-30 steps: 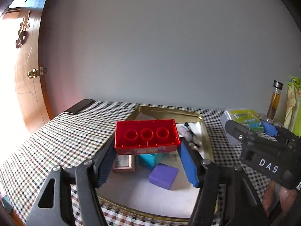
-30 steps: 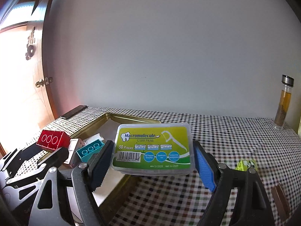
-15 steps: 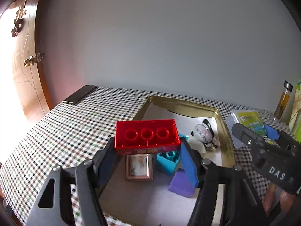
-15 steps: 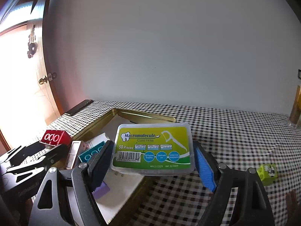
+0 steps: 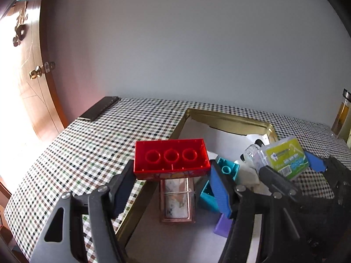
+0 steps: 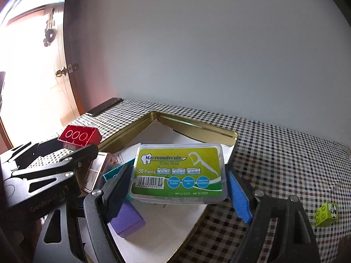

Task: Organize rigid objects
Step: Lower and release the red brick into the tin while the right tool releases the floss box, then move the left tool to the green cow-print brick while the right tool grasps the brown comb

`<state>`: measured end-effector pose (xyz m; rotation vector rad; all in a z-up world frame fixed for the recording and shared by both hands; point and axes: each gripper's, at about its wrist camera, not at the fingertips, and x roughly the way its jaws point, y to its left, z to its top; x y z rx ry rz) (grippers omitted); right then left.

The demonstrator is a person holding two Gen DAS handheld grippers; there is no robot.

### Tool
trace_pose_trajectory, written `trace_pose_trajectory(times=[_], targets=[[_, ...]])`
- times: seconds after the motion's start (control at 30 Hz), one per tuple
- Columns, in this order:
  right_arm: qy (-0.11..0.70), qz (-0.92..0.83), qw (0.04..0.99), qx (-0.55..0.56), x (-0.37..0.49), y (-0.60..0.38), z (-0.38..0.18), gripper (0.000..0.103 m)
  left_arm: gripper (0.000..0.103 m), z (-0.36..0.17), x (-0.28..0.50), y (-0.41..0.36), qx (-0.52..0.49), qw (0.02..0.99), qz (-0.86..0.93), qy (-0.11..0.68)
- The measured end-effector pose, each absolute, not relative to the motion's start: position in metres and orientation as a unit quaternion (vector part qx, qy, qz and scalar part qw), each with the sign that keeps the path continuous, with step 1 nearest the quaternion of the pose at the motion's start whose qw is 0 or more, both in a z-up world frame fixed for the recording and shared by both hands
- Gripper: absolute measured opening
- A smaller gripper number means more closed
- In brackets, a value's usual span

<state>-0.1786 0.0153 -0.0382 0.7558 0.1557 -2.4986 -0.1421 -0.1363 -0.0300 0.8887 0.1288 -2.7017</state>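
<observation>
Both claws have swung in over the gold tray (image 6: 198, 129). Left claw (image 5: 172, 183) clenched on red brick (image 5: 171, 159), above tray's near-left rim. Right claw (image 6: 178, 189) grasping floss box (image 6: 178, 172) over tray's middle. Drop-off looks imminent.

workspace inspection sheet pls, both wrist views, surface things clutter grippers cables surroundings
surface: checked tablecloth covers the table.
job's things: red brick held by the left gripper above the gold tray's left rim; floss box held by the right gripper over the tray. In the tray: teal brick, purple block, framed tile, white paper liner. Green brick lies on the cloth outside the tray.
clutter: dark phone-like slab at the far left table edge; amber bottle at far right.
grippers: both shut on their loads.
cables: nothing seen.
surroundings: plain grey wall; wooden door with a brass knob, strongly backlit.
</observation>
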Motion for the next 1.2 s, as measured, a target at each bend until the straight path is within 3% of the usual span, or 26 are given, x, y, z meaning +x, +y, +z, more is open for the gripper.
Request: trace_pose_trajectory(times=[0.3, 0.37, 0.43, 0.87, 1.2], targets=[[0.046, -0.909, 0.287, 0.298, -0.188, 0.008, -0.046, 0.084, 0.069, -0.038, -0.145, -0.142, 0.318, 0.158, -0.933, 0.052], [0.041, -0.910, 0.292, 0.292, -0.186, 0.009, -0.044, 0.084, 0.090, -0.037, -0.143, -0.145, 0.316, 0.166, -0.932, 0.065], [0.029, -0.910, 0.298, 0.288, -0.186, 0.014, -0.042, 0.085, 0.102, -0.036, -0.139, -0.148, 0.312, 0.175, -0.931, 0.070], [-0.038, -0.923, 0.267, 0.275, -0.174, 0.071, -0.030, 0.088, 0.102, -0.027, -0.124, -0.109, 0.300, 0.140, -0.943, 0.042], [-0.009, -0.945, 0.186, 0.270, -0.147, 0.151, -0.031, 0.088, 0.102, -0.020, -0.118, -0.038, 0.283, 0.085, -0.955, 0.015]])
